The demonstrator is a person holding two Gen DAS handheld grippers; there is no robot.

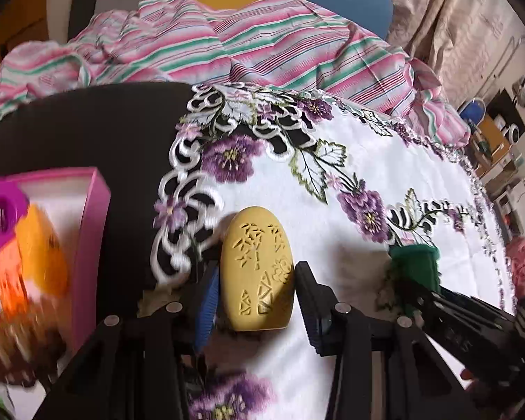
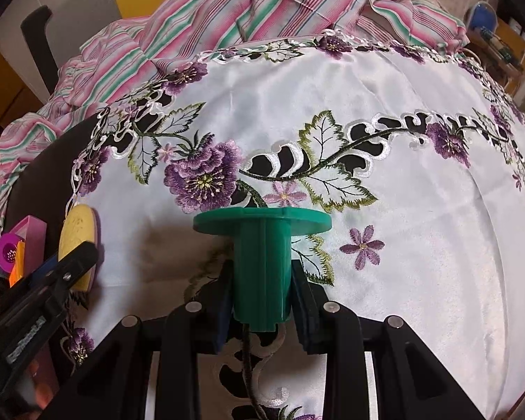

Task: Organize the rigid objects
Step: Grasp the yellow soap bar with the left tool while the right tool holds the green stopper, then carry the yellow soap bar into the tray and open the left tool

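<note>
A yellow oval piece (image 1: 257,273) with carved patterns lies on the white embroidered cloth, and both pads of my left gripper (image 1: 257,268) are against its sides. In the right wrist view that piece (image 2: 75,234) shows a purple underside, with the left gripper's fingers (image 2: 70,262) over it. My right gripper (image 2: 262,267) is shut on the stem of a green flanged spool (image 2: 262,245), held just above the cloth. The left wrist view has the spool (image 1: 416,262) at the right. A pink box (image 1: 91,231) at the left holds a magenta ring (image 1: 3,213) and orange pieces (image 1: 42,252).
The embroidered cloth (image 2: 420,227) with purple flowers covers most of a dark table (image 1: 87,133). A crumpled pink and green striped fabric (image 1: 227,45) is piled along the far edge. Cluttered shelves (image 1: 500,133) stand at the far right.
</note>
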